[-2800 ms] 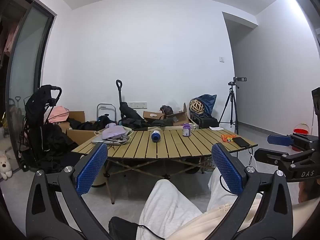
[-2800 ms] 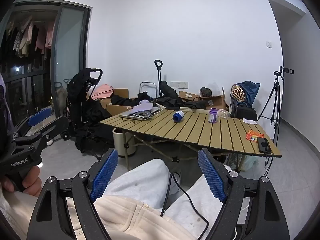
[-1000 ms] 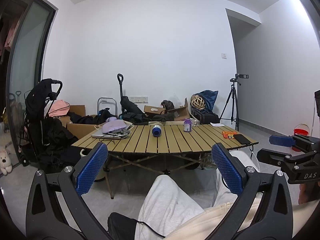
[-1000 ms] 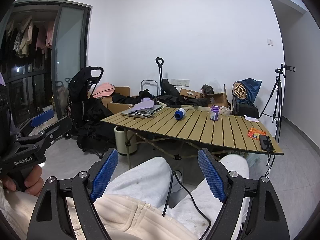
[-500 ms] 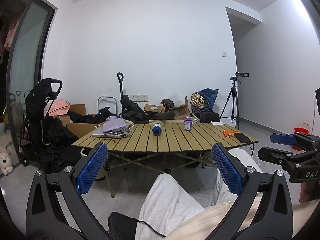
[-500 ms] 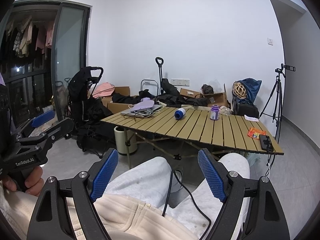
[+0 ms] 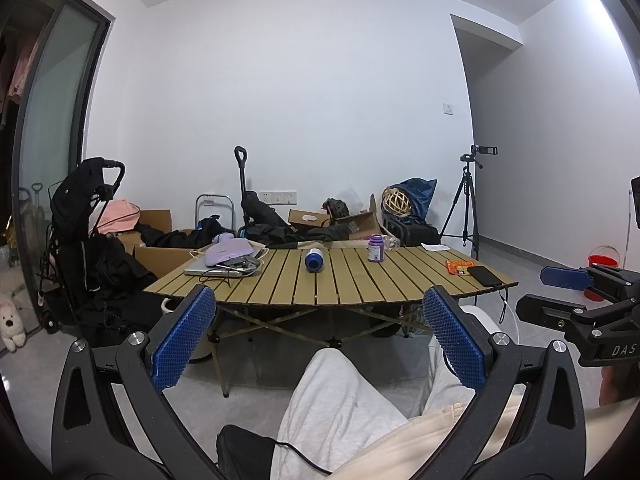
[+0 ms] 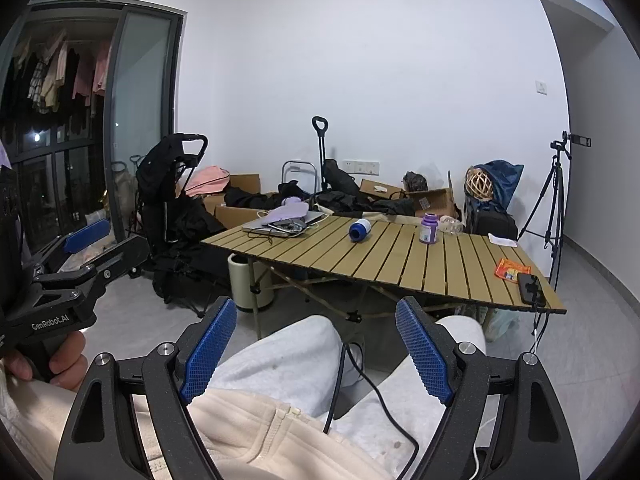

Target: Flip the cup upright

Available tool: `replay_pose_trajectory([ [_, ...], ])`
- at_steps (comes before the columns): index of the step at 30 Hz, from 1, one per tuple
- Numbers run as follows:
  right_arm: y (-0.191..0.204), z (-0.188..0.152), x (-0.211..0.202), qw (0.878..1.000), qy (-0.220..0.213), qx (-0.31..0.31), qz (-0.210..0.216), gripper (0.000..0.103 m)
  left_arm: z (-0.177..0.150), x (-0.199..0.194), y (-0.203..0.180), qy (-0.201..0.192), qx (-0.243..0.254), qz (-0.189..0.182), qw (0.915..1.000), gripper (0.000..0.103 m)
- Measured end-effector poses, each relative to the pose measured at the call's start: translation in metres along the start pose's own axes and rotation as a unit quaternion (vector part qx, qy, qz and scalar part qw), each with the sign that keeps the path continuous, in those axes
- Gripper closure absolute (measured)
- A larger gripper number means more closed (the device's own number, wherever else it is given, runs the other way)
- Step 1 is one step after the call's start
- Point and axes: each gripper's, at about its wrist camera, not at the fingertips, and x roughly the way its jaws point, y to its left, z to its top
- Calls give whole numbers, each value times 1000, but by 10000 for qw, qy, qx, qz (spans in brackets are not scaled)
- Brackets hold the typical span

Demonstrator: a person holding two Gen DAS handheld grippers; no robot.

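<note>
white walls (image 7: 320, 100), grey floor (image 7: 260, 364), slatted folding table (image 7: 340, 284), dark glass door (image 8: 136, 120).

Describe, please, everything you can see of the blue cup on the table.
The cup is a small blue cylinder with a white band at its far end, plastic by the look. It lies on its side on the slatted table, near the middle, blue end towards the cameras. Nothing but the table touches it; both tools are far off.

The cup (image 7: 313, 260) is lying too far off to tell if its open end is facing us. The laptop (image 7: 218, 269) is hiding under purple clutter. The bench (image 8: 400, 268) legs are vanishing behind the knees, and the label on the purple bottle (image 8: 428, 229) is reading as a blur.
</note>
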Motion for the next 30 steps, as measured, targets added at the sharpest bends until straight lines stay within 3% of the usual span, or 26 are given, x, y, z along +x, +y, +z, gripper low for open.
replay_pose_trajectory([
  [17,-3,2,1,10000,-84,-14,-24,16,7,6,5,-89,-10,27,10000,0],
  [20,-9,15,15,9997,-142,-193,-43,16,17,25,7,-349,231,203,9989,0],
  [22,-17,25,32,9996,-120,-242,-27,16,22,44,7,-520,503,511,9961,0],
  [24,-29,40,62,9997,-7,-259,40,16,25,67,8,-486,714,623,9943,0],
  [28,-49,68,107,9992,228,-128,301,16,36,122,28,9,289,343,9990,0],
  [30,-55,78,127,9987,271,-189,381,16,39,141,35,61,82,345,9994,0],
])
